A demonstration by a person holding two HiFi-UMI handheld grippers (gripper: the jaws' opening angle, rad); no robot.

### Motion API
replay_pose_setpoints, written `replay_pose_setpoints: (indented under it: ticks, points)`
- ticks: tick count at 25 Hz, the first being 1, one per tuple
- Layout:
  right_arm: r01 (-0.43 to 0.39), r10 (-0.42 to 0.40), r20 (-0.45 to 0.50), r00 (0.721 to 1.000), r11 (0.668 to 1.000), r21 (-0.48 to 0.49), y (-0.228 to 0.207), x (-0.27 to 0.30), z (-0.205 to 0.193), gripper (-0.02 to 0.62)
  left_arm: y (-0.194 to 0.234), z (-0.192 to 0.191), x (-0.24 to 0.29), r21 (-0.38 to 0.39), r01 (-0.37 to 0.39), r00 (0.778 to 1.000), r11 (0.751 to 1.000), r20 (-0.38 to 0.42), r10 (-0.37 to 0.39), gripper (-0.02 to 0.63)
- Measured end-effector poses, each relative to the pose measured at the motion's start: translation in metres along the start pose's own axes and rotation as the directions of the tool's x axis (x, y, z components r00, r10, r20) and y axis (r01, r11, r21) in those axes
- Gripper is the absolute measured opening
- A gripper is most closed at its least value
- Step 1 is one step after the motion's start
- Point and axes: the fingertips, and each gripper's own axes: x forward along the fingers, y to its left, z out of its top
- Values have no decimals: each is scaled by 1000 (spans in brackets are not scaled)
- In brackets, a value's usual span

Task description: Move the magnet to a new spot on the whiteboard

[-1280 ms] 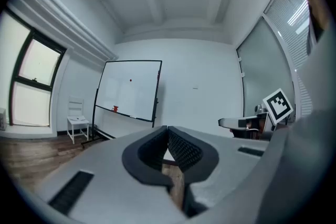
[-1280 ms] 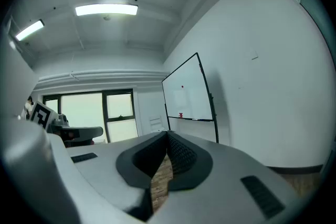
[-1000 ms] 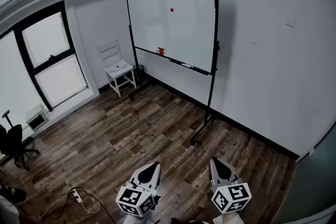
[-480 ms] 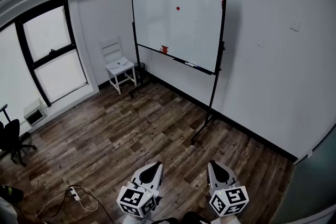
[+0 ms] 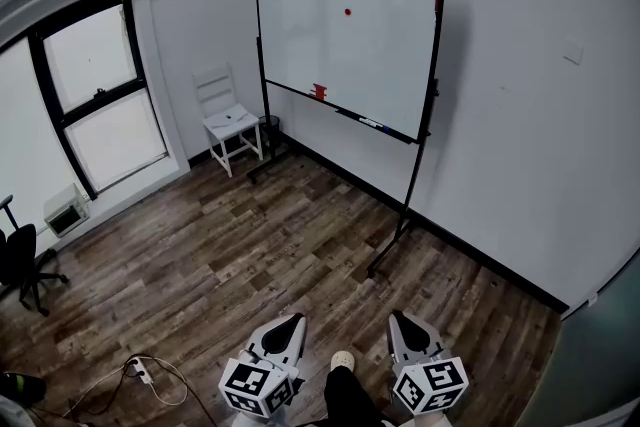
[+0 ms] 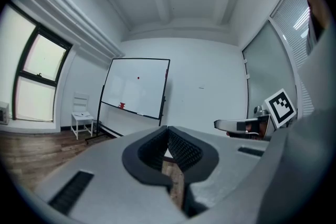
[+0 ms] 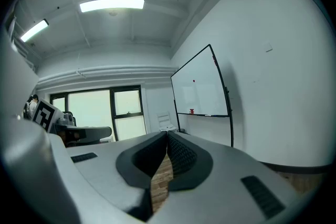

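Wood-plank floor (image 5: 250,245) and white walls make up a nearly bare room, and the person stands well apart from the work.

The magnet (image 5: 347,12) is a small red dot on the whiteboard (image 5: 300,25). It sits in the upper half, about midway between the left and right edges and well clear of the black frame. It is too small here to make out its shape beyond a round spot. It is probably a hard, light button that lies flat against a slick face, so very little of it stands proud to grip. The best hold looks to be across its rim, with the gripper pads on opposite sides. From there it could be peeled off at one edge or slid along the surface. It could easily pop out of the pads. The board stands on a free-standing frame, so a firm push may rock it.

A second red item (image 5: 319,92) rests on the tray along the bottom edge, toward the left corner. A white chair (image 5: 230,120) stands left of the board, with a dark-framed window (image 5: 95,105) beyond it.

The left gripper (image 6: 167,127) is clenched with nothing between its jaws. The right gripper (image 7: 167,134) is likewise closed and empty. Both point level toward the board, with a shoe (image 5: 343,360) on the floor between them.
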Motion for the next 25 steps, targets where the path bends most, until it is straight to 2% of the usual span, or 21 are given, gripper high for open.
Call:
replay_pose_setpoints:
  ticks: [12, 17, 25]
  points:
    - [-30, 30, -22, 999, 1000, -4, -42, 119, 16, 27, 78, 19, 93, -11, -40, 999, 999, 3, 40, 9]
    - [-43, 44, -25, 999, 998, 35, -73, 170, 23, 27, 105, 24, 144, -9, -42, 999, 999, -2, 42, 9]
    - [-34, 35, -27, 999, 999, 32, -120, 240, 36, 26, 146, 32, 210, -4, -82, 997, 997, 1, 82, 9]
